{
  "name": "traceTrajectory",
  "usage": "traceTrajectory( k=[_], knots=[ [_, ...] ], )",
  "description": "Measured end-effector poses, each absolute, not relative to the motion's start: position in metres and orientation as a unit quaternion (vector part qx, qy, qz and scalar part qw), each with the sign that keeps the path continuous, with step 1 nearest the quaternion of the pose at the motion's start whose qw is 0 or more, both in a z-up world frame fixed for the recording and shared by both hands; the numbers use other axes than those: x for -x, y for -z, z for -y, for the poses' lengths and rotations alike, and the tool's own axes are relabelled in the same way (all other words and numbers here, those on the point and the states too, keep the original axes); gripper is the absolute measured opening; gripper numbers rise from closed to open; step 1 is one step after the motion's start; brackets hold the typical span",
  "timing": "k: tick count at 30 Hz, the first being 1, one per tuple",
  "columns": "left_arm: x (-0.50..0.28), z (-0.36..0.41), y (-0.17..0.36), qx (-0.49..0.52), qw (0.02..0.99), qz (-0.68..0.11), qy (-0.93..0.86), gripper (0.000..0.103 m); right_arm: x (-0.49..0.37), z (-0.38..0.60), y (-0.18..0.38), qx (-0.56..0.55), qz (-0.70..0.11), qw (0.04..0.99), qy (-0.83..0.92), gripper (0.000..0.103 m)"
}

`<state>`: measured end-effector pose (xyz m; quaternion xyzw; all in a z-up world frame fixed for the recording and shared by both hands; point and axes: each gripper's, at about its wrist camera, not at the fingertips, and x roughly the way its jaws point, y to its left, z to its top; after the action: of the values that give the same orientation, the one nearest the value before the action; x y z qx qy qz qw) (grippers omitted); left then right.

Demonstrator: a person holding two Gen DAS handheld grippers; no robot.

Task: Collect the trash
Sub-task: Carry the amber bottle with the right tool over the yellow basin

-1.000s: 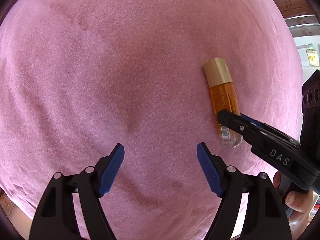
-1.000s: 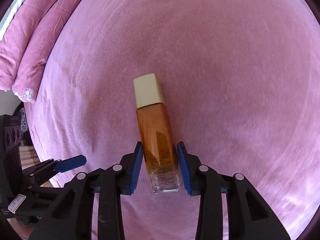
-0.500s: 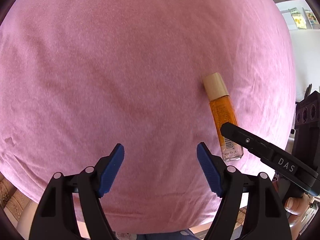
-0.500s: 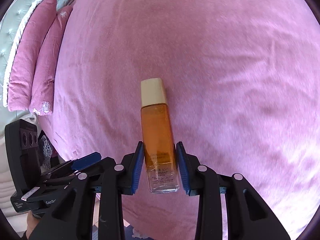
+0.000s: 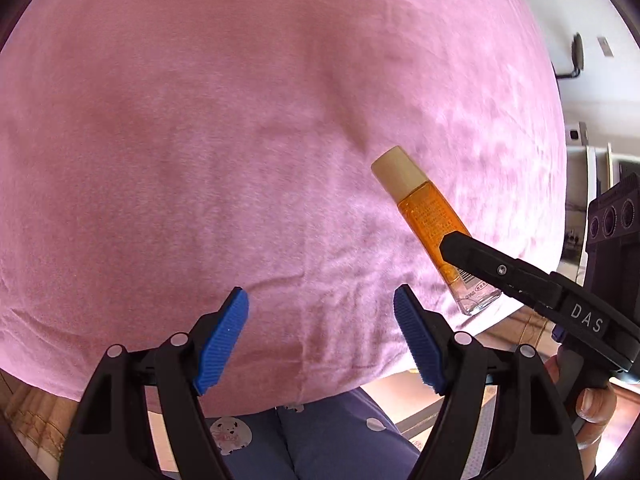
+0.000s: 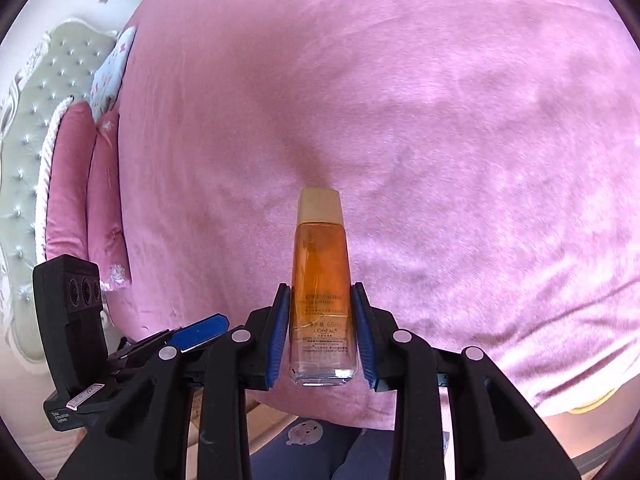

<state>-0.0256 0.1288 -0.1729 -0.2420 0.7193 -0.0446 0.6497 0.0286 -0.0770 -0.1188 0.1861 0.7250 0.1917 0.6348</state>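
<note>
right gripper: clamped on the lower body of the bottle; both blue pads sit flat against its sides, base just proud of the grip; person's legs in blue trousers show below
left gripper: fingers spread apart, nothing between them; it hovers near the front edge of the bed, left of the bottle
bottle: amber liquid, cream cap pointing away to the far side; held clear above the pink bedspread, not resting on it, judging by the left view
grip check: hold is low, near the base; the long capped end overhangs, so a quick swing could lever it loose; glassy sides look slippery against the pads
step in hand, judged: carry the bottle off the bed to wherever trash goes; no bin shows in either view
advice: keep the clamp firm and the bottle level; move smoothly; free left gripper can steady the cap end if it droops
far left: pillows and tufted headboard, well apart from the work
</note>
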Motion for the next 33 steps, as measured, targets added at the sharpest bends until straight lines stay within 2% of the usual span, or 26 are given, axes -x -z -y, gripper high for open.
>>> traceTrajectory(
  k=[7,18,33],
  knots=[
    [0.023,-0.045,0.162,0.176,0.643,-0.738,0.108,0.075,0.009,0.161,0.097,-0.248,-0.696,0.66,-0.136,0.03],
    [0.032,0.133,0.143,0.089,0.631,-0.746,0.195,0.075,0.074,0.317,0.072,-0.31,-0.656,0.686,-0.054,0.031],
    [0.1,0.322,0.147,-0.067,0.569,-0.756,0.315,0.075,0.204,0.494,0.082,-0.418,-0.599,0.677,0.096,0.031]
  ],
)
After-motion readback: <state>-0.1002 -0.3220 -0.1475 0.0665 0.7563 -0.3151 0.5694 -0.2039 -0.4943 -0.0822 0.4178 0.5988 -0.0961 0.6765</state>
